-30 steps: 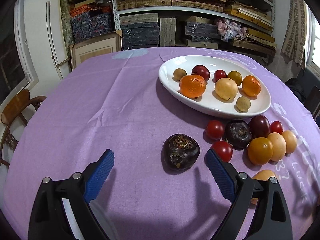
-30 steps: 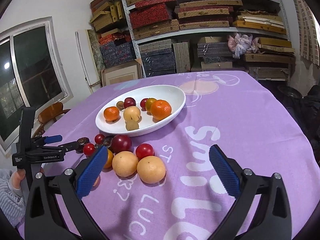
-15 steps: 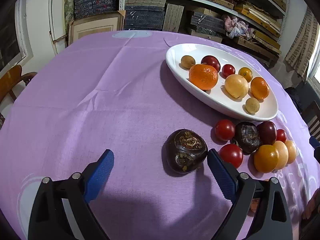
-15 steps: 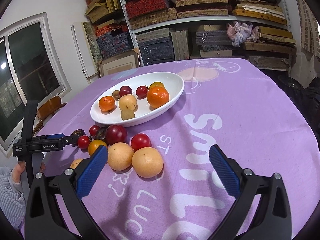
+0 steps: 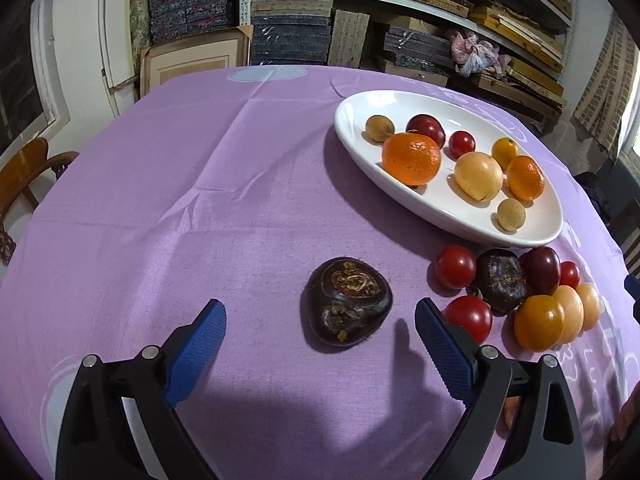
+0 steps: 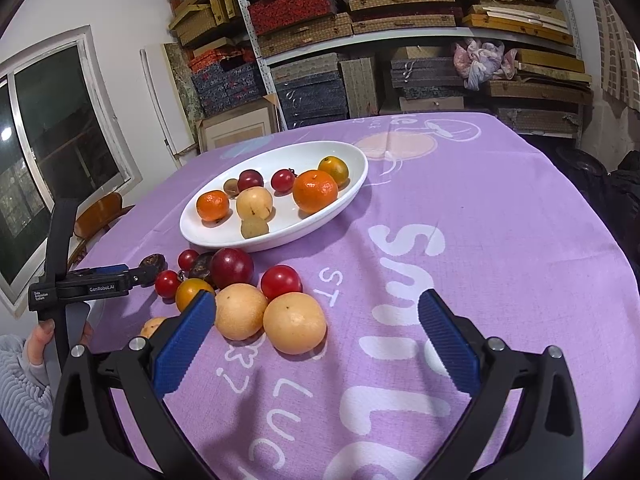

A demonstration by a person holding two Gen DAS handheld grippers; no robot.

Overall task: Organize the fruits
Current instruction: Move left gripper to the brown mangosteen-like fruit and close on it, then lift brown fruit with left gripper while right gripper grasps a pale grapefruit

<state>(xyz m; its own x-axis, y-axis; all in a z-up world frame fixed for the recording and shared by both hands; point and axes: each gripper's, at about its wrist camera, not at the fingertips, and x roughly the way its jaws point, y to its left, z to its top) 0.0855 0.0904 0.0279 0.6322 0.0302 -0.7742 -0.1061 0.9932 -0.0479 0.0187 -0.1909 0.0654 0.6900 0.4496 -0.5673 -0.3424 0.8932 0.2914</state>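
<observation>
A dark brown water chestnut [image 5: 347,302] lies on the purple cloth, just ahead of my open left gripper [image 5: 320,322] and between its blue pads. A white oval plate [image 5: 448,216] at the right holds several fruits, among them a large orange [image 5: 411,159]. A cluster of loose fruits [image 5: 516,292] lies in front of the plate. In the right wrist view my right gripper [image 6: 316,322] is open and empty above two pale round fruits [image 6: 294,322]. The plate [image 6: 280,240] lies beyond them. The left gripper [image 6: 92,284] shows at the left edge.
Shelves stacked with boxes [image 6: 400,40] stand behind the table. A wooden chair [image 5: 24,172] is at the left edge. A red tomato [image 5: 469,318] sits just right of the left gripper's right finger. White lettering [image 6: 404,280] is printed on the cloth.
My left gripper has closed in on the dark water chestnut, which now sits between the pads. My right gripper has moved forward and lower toward the pale fruits.
</observation>
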